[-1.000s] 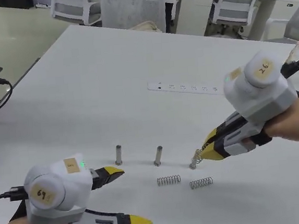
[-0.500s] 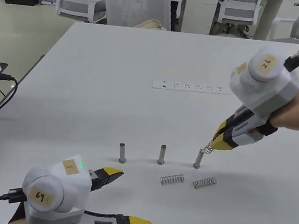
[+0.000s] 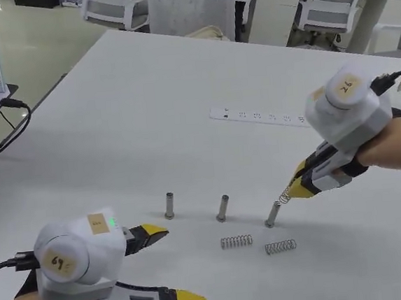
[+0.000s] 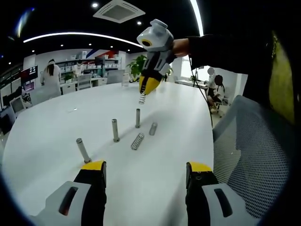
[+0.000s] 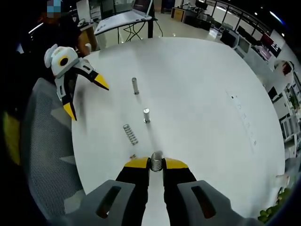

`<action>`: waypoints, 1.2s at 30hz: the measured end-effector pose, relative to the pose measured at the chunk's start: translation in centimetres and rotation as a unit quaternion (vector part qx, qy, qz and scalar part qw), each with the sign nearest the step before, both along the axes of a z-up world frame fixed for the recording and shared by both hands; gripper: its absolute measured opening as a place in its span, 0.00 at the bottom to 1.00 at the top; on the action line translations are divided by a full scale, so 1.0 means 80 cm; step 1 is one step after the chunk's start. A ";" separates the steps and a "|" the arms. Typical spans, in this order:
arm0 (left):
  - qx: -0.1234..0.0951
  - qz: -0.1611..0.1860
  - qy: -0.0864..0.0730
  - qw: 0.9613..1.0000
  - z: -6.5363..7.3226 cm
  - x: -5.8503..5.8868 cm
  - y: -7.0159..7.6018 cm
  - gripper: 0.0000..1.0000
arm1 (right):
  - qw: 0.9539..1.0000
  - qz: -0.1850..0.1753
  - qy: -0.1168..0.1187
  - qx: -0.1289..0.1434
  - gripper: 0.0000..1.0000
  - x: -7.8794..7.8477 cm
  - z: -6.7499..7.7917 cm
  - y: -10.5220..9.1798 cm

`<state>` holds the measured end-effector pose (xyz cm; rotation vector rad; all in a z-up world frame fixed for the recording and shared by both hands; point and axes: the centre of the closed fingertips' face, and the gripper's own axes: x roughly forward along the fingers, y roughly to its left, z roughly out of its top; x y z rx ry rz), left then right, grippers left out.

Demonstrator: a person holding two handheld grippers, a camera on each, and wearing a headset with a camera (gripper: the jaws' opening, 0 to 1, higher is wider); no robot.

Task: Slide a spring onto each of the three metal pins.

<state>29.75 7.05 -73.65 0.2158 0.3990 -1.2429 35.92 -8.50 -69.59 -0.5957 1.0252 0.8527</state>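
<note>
Since a second ago my right gripper (image 3: 304,189) has lifted. The spring (image 3: 284,197) pinched between its closed jaws was low beside the right pin (image 3: 271,215). It now hangs just above and to the right of that pin's top, not yet threaded on. The middle pin (image 3: 222,208) and left pin (image 3: 169,205) stand bare and upright. A loose spring (image 3: 236,241) and a second loose spring (image 3: 280,246) lie flat just in front of the pins, unmoved.

My left gripper (image 3: 170,266) stays at the near edge, jaws wide apart and empty. Bare table (image 3: 148,112) lies all round the pins, a power strip (image 3: 257,115) sits well behind them, and chairs (image 3: 181,8) stand past the far edge.

My right hand comes in from the right, with the gripper angled down and left toward the pin.
</note>
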 end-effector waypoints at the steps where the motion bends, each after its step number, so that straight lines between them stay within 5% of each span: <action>1: 0.001 0.000 0.000 1.000 0.000 0.000 0.000 0.65 | 1.000 0.001 0.001 -0.002 0.08 0.001 -0.001 0.000; 36: 0.006 0.006 0.004 1.000 -0.005 0.003 0.006 0.61 | 0.999 0.025 0.033 -0.027 0.08 0.009 -0.020 0.001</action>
